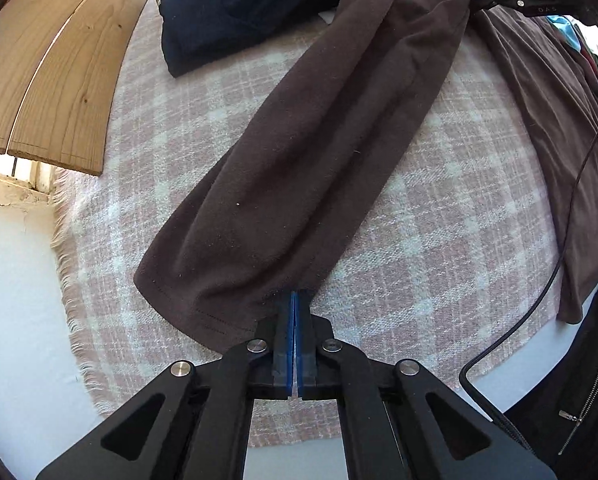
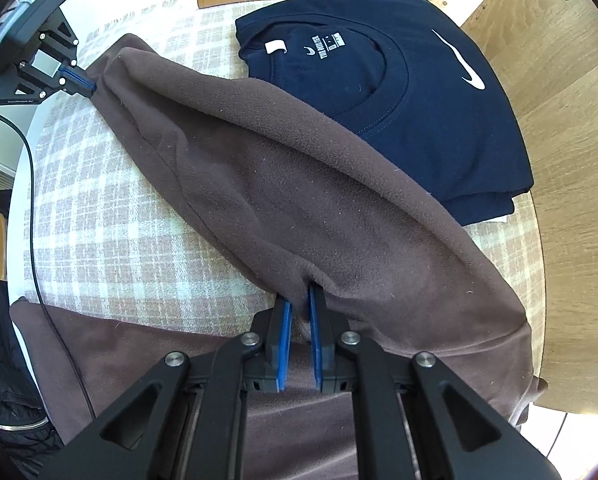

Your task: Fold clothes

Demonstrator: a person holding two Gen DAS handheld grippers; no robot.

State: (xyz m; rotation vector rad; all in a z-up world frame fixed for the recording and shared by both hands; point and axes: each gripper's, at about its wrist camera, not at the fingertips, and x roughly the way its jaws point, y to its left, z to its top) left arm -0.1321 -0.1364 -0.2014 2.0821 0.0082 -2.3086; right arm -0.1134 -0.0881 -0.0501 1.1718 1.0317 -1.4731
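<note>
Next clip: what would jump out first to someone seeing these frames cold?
A brown fleece garment stretched across the checked blanket, pinched at one end by the left tool and at the other by the right tool. Behind it, by the wooden board, lies a folded navy T-shirt with a white swoosh.

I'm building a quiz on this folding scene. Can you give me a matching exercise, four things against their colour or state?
Things:
1. brown garment
2. navy T-shirt
3. left gripper
4. checked blanket

States:
A. folded flat, white swoosh logo showing
B. pink and white, spread under the clothes
C. stretched between the two grippers
D. jaws shut on a stitched hem edge

Pairs: 1-C, 2-A, 3-D, 4-B

The right gripper pinches the garment's other end.
</note>
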